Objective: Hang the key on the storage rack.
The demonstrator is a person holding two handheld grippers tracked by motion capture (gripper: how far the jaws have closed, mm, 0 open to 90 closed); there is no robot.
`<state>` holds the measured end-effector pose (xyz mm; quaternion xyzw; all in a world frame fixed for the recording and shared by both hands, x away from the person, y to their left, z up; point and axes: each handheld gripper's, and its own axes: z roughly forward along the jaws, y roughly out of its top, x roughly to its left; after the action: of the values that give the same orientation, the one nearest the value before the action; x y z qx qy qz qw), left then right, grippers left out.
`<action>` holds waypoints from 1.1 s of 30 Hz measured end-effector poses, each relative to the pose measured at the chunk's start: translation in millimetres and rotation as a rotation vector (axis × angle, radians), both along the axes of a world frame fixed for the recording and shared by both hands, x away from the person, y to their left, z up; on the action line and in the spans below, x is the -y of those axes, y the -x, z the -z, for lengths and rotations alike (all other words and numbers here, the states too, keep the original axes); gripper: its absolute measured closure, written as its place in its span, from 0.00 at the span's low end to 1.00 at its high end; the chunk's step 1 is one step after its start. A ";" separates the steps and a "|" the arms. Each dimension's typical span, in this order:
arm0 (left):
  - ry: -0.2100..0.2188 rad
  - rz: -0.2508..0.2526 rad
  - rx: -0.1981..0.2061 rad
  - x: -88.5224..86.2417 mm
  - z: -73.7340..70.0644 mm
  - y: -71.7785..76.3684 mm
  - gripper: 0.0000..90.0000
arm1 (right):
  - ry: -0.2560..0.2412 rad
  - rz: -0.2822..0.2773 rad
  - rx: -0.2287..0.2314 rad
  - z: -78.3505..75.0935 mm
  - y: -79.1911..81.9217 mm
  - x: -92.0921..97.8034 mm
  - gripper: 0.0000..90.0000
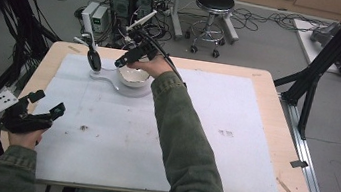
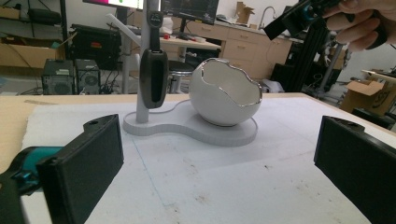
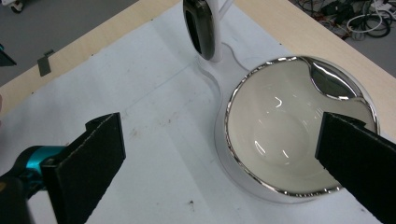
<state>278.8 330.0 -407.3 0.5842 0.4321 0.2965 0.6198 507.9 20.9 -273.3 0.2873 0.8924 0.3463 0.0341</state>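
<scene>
The right gripper (image 1: pixel 122 61) hovers over the bowl (image 3: pixel 299 126), jaws wide apart and empty; in the right gripper view one jaw sits over bare mat and the other over the bowl's far side. The bowl is egg-shaped with a jagged silver rim, and it rests on a white base (image 2: pixel 224 133) that also carries a post (image 2: pixel 142 70) with a dark fob (image 2: pixel 154 77) hanging from it. The likely step is a reach for the bowl or the fob.

For the bowl, it would be best to lower one jaw inside and one outside the wall, choosing a low, even stretch of rim rather than a peak. The glaze looks slick, so close slowly and squarely. For the fob, swing toward the post ahead of the jaws and pinch its flat faces.

The left gripper (image 1: pixel 43 108) rests low near the person, also spread open and holding nothing, well apart from the base.

There is open mat (image 1: pixel 214 132) on the near side of the right gripper and to its right. The post stands just beside the bowl, so room is tight there. The surface (image 1: pixel 270 90) edge lies just beyond the base.
</scene>
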 end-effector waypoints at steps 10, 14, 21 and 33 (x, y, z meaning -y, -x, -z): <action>0.013 0.004 0.002 2.0 0.1 -1.1 0.02 | -0.034 0.045 0.014 4.6 12.4 35.5 0.01; 0.007 0.007 0.001 1.9 -0.1 -0.9 0.02 | -0.027 0.061 0.017 6.2 19.7 50.1 0.01; -0.006 0.012 -0.005 2.9 0.1 -0.9 0.02 | -0.058 0.132 0.044 13.8 30.5 79.0 0.00; -0.019 0.010 -0.007 5.9 -0.2 0.7 0.02 | -0.081 0.176 0.049 25.6 49.6 128.8 0.01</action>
<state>278.1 324.1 -407.1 0.5932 0.4283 0.2954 0.6143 458.3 -107.9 -298.9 0.3571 0.8479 0.3846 0.0745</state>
